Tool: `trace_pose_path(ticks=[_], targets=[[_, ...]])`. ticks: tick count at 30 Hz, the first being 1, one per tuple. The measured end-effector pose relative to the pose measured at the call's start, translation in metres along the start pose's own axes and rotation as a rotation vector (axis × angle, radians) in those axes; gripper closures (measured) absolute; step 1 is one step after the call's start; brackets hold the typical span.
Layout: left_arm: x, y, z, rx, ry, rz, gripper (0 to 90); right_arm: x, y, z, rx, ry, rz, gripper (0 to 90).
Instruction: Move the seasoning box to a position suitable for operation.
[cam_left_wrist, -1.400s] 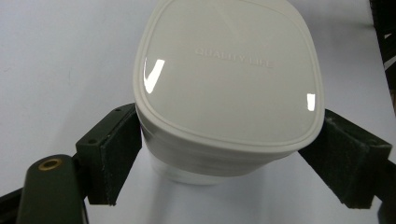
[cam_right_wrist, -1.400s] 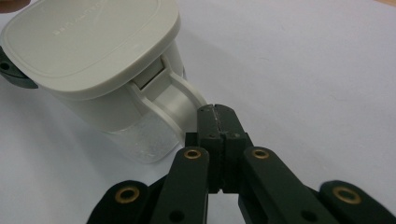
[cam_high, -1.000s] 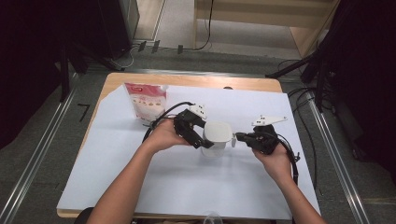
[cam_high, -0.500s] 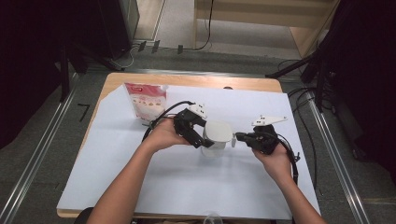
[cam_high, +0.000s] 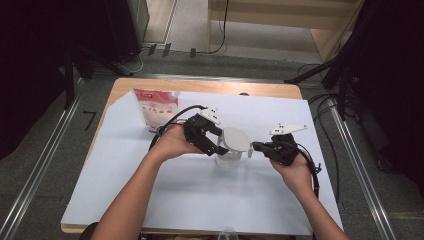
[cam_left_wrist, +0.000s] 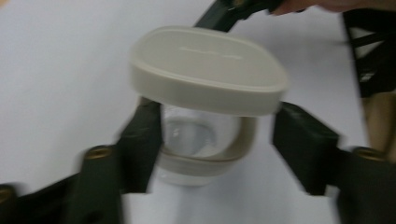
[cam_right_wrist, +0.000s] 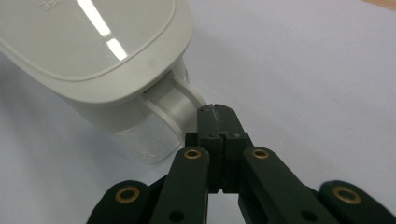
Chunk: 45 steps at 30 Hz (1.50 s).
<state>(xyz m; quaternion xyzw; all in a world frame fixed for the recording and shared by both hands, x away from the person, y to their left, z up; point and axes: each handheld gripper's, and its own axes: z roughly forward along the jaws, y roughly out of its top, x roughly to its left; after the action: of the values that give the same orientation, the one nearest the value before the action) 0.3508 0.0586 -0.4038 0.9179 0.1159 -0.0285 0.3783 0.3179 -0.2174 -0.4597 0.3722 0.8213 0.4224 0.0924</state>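
Observation:
A small clear container (cam_high: 227, 159) stands on the white sheet, its beige lid (cam_high: 235, 139) raised and tilted above it. My left gripper (cam_high: 220, 150) reaches in from the left. In the left gripper view its jaws have just been closing around the container (cam_left_wrist: 205, 140). One finger (cam_left_wrist: 140, 144) touches the wall, and the other stands a little off it. The lid (cam_left_wrist: 208, 70) hangs over the opening. My right gripper (cam_high: 255, 146) comes from the right, shut on the lid's small tab (cam_right_wrist: 187, 100). Its tips (cam_right_wrist: 215, 114) meet beside the lid (cam_right_wrist: 88, 46) and container (cam_right_wrist: 140, 135).
A red and white pouch (cam_high: 156, 106) lies at the back left of the white sheet (cam_high: 150, 200). The sheet covers most of the wooden table (cam_high: 200, 86). A clear glass rim (cam_high: 227, 234) shows at the front edge. Cables trail from both grippers.
The left gripper's jaws have drawn closer around the container. Both hands and the lid stay almost where they were.

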Motion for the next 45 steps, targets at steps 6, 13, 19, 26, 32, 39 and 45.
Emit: trace_pose_path(ticks=[6,13,19,26,32,39,45], targets=[[0.002,0.0,0.004,0.026,0.011,-0.025,61.3,0.001,0.0,-0.001,0.002,0.0,-0.003,90.0],[0.006,0.001,0.001,0.014,-0.021,-0.066,82.5,0.001,0.0,-0.001,0.003,0.003,0.003,90.0],[0.005,0.005,0.003,0.014,-0.02,-0.096,90.0,0.0,0.0,-0.001,-0.003,0.011,0.003,90.0],[0.003,0.013,0.007,-0.005,-0.029,-0.093,90.0,0.0,0.0,-0.001,-0.005,0.015,0.007,90.0],[0.001,0.021,0.01,-0.017,-0.024,-0.118,90.0,0.0,-0.001,-0.001,-0.009,0.022,0.014,90.0],[0.004,0.032,0.013,-0.002,-0.032,-0.108,90.0,-0.001,-0.001,-0.001,-0.013,0.027,0.024,90.0],[0.001,0.048,0.014,-0.004,-0.039,-0.084,90.0,-0.001,-0.001,-0.001,-0.015,0.026,0.02,90.0]])
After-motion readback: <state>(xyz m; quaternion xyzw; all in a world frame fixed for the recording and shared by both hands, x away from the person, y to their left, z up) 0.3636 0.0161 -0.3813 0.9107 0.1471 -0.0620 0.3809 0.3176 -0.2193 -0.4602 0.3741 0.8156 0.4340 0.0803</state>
